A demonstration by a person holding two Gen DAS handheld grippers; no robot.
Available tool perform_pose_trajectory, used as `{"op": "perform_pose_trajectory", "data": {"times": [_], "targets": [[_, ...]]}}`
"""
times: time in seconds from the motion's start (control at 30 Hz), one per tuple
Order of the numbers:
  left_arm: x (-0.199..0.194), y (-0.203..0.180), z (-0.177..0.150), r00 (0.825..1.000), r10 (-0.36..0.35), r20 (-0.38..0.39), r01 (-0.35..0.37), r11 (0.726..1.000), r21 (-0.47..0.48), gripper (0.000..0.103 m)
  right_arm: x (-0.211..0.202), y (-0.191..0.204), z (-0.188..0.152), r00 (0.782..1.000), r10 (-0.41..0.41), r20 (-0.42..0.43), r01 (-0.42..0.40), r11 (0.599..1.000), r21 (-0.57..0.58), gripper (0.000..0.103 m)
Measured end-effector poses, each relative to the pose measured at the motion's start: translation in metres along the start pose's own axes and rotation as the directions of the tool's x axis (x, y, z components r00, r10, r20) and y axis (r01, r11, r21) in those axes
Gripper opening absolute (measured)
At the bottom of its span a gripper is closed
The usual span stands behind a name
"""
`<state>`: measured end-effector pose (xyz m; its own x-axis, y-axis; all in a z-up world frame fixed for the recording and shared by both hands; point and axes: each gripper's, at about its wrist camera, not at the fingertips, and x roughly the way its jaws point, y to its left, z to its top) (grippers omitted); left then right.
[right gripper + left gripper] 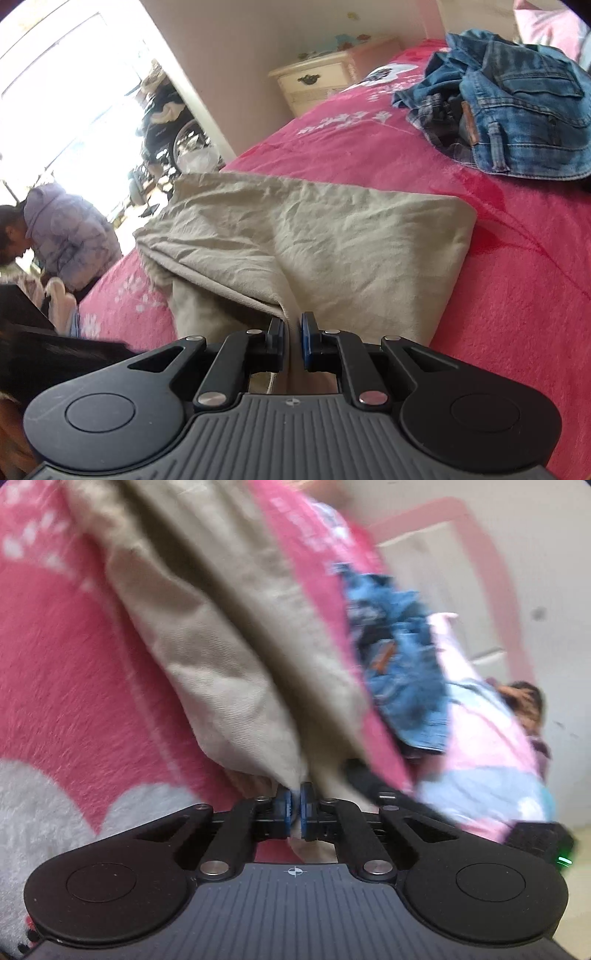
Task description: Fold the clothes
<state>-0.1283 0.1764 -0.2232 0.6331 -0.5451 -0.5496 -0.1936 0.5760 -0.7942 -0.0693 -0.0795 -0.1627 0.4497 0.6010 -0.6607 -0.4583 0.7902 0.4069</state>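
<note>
Beige trousers (221, 646) lie folded and creased on a pink fleece bedspread (74, 683). In the left wrist view, which is blurred, their fabric runs down to my left gripper (295, 801), whose blue pads are shut on a thin edge of the cloth. In the right wrist view the beige trousers (332, 240) spread out ahead, and my right gripper (293, 332) is shut on a thicker fold at their near end. Cloth fills the narrow gap between its pads.
Crumpled blue jeans (517, 110) lie farther back on the bedspread (480, 295); the jeans (402, 657) also show beside a pink and pale blue pillow (487, 757). A cream nightstand (321, 77) stands behind the bed. A person in a lilac jacket (66, 229) bends at the left.
</note>
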Motion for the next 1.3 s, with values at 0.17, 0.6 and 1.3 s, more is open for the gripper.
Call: {"op": "perform_pose_trajectory", "data": {"times": [0.17, 0.6, 1.3], "targets": [[-0.004, 0.010, 0.007, 0.997, -0.073, 0.015, 0.074, 0.993, -0.089, 0.001, 0.004, 0.008, -0.006, 1.000, -0.010, -0.025, 0.009, 0.998, -0.064, 0.010], [0.047, 0.044, 0.015, 0.999, -0.029, 0.042, 0.042, 0.935, -0.353, 0.006, 0.001, -0.004, -0.002, 1.000, 0.013, 0.019, -0.014, 0.998, 0.068, 0.010], [0.052, 0.026, 0.022, 0.997, 0.072, 0.020, -0.066, 0.972, -0.225, 0.007, 0.007, 0.035, -0.014, 0.995, -0.069, -0.073, 0.046, 0.958, -0.282, 0.041]]}}
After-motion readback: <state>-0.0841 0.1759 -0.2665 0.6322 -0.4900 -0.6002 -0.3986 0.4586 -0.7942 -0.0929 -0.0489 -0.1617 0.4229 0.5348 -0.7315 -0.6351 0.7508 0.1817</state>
